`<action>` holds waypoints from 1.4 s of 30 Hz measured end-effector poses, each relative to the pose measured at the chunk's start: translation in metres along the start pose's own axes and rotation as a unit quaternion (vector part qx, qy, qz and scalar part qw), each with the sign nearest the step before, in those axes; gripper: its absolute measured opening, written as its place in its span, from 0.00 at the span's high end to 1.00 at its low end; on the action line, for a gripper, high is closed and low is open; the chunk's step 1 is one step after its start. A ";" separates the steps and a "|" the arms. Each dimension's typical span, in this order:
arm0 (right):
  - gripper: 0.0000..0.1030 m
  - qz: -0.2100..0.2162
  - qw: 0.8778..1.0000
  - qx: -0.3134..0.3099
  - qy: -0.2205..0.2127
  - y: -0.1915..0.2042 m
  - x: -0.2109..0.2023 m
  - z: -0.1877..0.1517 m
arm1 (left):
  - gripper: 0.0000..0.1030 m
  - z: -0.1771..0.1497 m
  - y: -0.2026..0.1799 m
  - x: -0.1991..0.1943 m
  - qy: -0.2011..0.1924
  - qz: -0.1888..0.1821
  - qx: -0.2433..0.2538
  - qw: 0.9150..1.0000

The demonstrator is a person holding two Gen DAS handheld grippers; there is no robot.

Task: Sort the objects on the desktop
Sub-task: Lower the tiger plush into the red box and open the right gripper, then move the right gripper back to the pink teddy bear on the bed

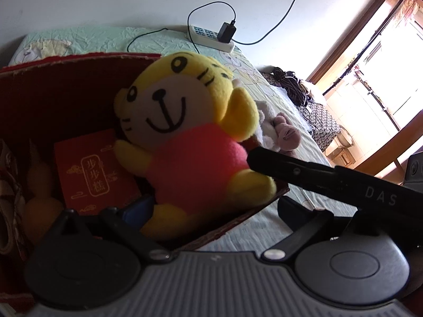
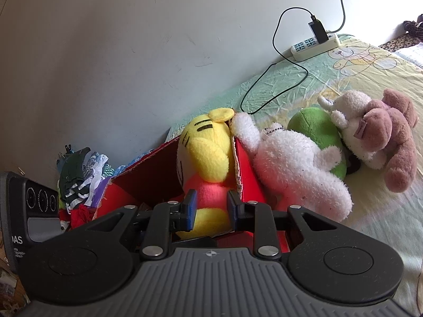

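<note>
The right gripper (image 2: 211,207) is pinching the red-shirted yellow plush tiger (image 2: 208,158), lowering it into the red cardboard box (image 2: 246,174) on the bed (image 2: 370,211). Next it likely needs releasing. The left gripper (image 1: 211,211) is spread wide, holding nothing.

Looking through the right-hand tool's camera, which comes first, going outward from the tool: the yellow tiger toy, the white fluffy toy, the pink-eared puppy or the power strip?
From the right tool:
1. Yellow tiger plush: directly between its fingers, inside the red box.
2. White plush: just right, leaning on the box's outer wall.
3. Pink-eared dog plush: farther right, on the bedsheet.
4. Power strip: farthest, by the wall.
</note>
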State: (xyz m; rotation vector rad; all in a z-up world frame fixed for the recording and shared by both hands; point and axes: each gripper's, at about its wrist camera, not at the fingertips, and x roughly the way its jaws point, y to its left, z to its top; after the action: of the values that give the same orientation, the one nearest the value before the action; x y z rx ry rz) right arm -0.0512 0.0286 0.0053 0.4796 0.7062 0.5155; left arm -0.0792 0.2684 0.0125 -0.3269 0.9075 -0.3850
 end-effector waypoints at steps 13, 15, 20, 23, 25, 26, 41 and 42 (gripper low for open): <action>0.74 0.084 0.996 -0.013 0.021 -0.027 -0.011 0.019 | 0.03 0.005 -0.029 -0.013 -0.043 0.070 0.005 0.997; 0.71 0.089 0.996 -0.023 0.020 -0.033 -0.017 0.025 | 0.03 0.007 -0.039 -0.017 -0.056 0.078 0.008 0.995; 0.71 0.113 0.994 0.001 0.013 -0.067 -0.034 0.043 | 0.03 0.017 -0.072 -0.014 -0.079 0.080 0.020 0.993; 0.71 0.102 0.995 0.018 0.012 -0.091 -0.040 0.053 | 0.03 0.021 -0.097 -0.006 -0.085 0.069 0.031 0.994; 0.71 0.092 0.995 0.030 0.013 -0.108 -0.042 0.059 | 0.03 0.024 -0.112 0.006 -0.083 0.059 0.040 0.994; 0.71 0.087 0.995 0.038 0.015 -0.117 -0.043 0.061 | 0.03 0.025 -0.120 0.012 -0.080 0.056 0.044 0.994; 0.71 0.032 0.983 0.178 0.027 -0.243 -0.046 0.090 | 0.03 0.056 -0.175 0.122 -0.035 0.052 0.055 0.996; 0.71 0.032 0.981 0.190 0.027 -0.249 -0.046 0.091 | 0.03 0.059 -0.174 0.131 -0.032 0.055 0.053 0.997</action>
State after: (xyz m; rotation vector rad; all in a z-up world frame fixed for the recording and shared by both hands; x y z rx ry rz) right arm 0.0529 -0.2125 -0.0543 0.8501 0.8489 0.4550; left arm 0.0094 0.0615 0.0303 -0.1906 0.8356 -0.3180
